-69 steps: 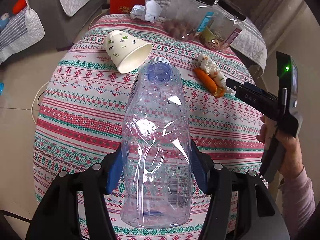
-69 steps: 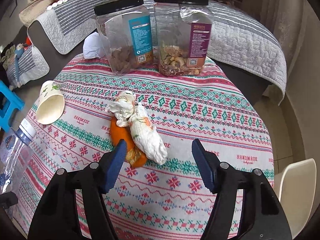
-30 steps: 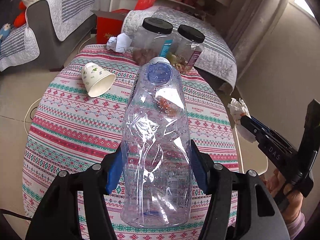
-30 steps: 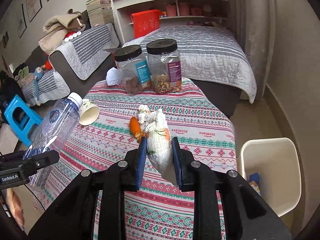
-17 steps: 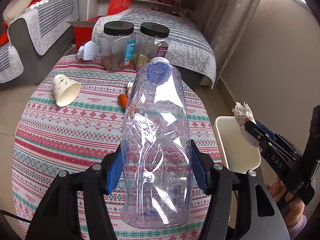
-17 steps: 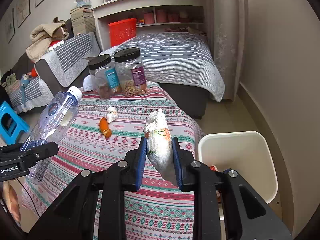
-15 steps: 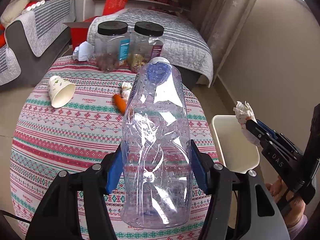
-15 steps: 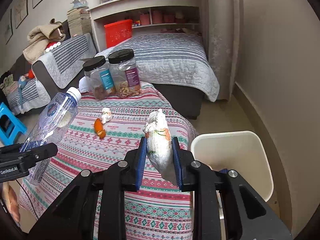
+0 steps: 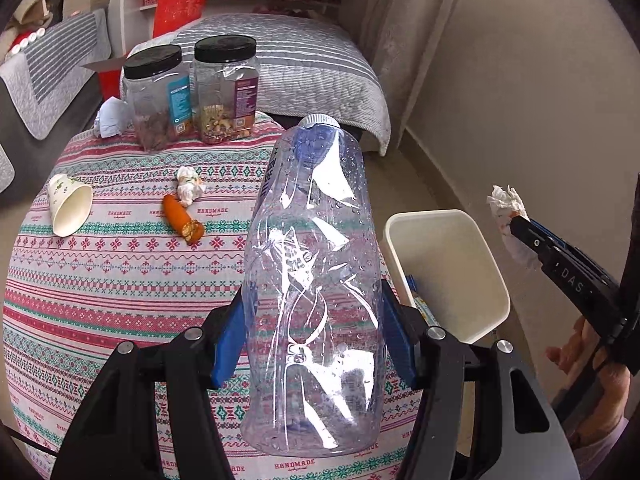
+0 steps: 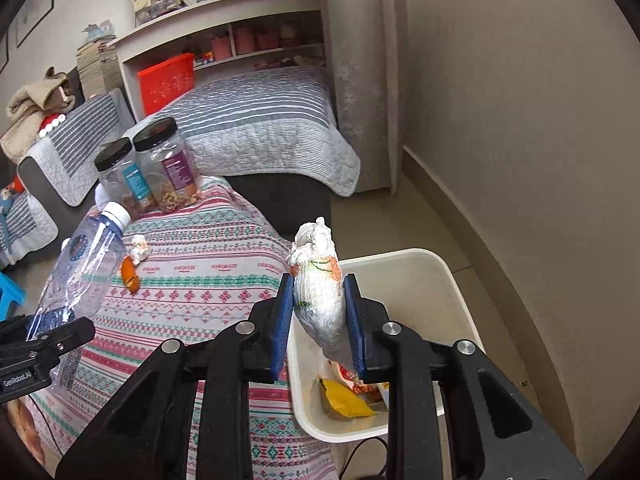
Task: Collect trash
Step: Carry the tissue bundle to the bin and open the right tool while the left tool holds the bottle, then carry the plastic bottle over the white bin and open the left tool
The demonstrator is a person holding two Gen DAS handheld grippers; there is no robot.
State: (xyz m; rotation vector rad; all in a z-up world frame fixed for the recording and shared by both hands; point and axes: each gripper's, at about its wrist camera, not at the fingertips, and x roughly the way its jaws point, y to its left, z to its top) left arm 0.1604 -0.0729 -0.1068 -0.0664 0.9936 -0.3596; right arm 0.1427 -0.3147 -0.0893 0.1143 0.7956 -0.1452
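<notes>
Two lidded jars (image 9: 192, 92) sit side by side at the table's (image 9: 100, 280) 12 o'clock edge, crumpled paper (image 9: 110, 117) just off at 11. Paper cup (image 9: 68, 210) is lying over at 9, with a carrot piece (image 9: 182, 220) and a small wad (image 9: 188, 185) touching near the center. Trash bin (image 9: 444, 272) is on the floor at 3, bed (image 9: 304, 64) behind the table.

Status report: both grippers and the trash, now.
Left gripper clamps plastic bottle. Right gripper clamps wadded tissue, above white bin. Nothing in the way.
</notes>
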